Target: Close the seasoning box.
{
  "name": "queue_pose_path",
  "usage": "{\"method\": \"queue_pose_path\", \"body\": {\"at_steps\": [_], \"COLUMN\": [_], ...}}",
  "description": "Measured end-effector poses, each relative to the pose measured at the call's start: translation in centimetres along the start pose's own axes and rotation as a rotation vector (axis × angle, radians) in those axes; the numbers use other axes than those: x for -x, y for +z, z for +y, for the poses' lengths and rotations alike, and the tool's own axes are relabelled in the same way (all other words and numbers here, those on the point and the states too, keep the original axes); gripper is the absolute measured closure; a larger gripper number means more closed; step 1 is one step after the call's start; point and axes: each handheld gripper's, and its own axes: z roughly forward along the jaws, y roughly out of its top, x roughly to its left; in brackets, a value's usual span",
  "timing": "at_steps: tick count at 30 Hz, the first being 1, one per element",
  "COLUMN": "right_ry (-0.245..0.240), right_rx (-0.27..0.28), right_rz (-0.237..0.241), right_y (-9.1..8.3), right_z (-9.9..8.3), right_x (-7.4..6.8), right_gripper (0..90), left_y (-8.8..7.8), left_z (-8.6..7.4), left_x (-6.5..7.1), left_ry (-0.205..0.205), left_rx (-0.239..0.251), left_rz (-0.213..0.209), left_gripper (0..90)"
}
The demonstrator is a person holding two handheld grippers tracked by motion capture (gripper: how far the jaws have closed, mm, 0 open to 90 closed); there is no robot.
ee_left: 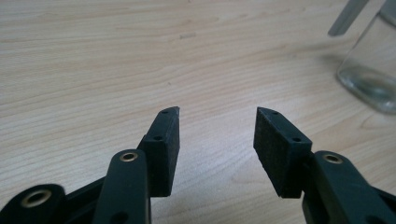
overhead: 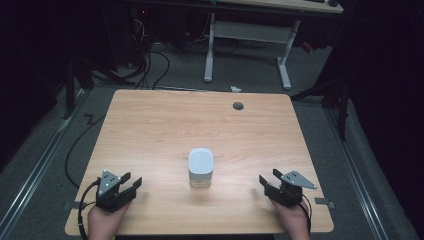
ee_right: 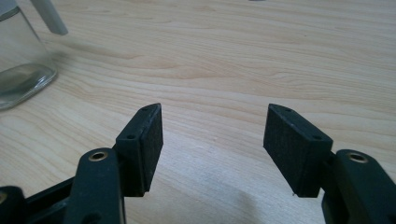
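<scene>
Glass jar with a white lid sits upright at lower centre of the high view, on the wooden table, between the two tools and a bit farther up the frame than either. Looks empty as far as I can tell.

Left gripper at lower left, jaws spread, nothing between them. Right gripper at lower right, same: jaws apart, nothing held. Both rest low near the bottom table edge, each well apart from the jar.

Key relation: jar lies inward from both. Left gripper view has the jar at the upper right edge of frame; right gripper view has the jar at the upper left edge. So neither tool is aimed at it; both point past it up the table.

Distance: roughly symmetric in the high view, right maybe slightly farther, too close to call.

Axis: jar's long axis is vertical, lid up, no tilt visible. Body looks squarish with rounded corners from above, flat faces toward each tool.

Judgement: either side needs to swing inward and square up before closing on the body; a lid job would likely need one on the glass, one on the cap.
</scene>
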Motion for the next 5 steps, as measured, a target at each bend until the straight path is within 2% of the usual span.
{"method": "queue_pose_path", "body": {"at_steps": [3,5], "right_ry": [0.005,0.024], "right_rx": [-0.004,0.004], "right_rz": [0.015,0.019], "right_y": [0.17,0.26], "right_z": [0.16,0.38], "right_x": [0.02,0.06], "right_gripper": [37.8,37.6], "left_y": [-0.36,-0.59], "left_z": [-0.1,0.1], "left_x": [-0.07,-0.29], "left_ry": [0.001,-0.019], "left_rx": [0.001,0.007], "left_rz": [-0.003,-0.008], "left_gripper": [51.0,51.1]}}
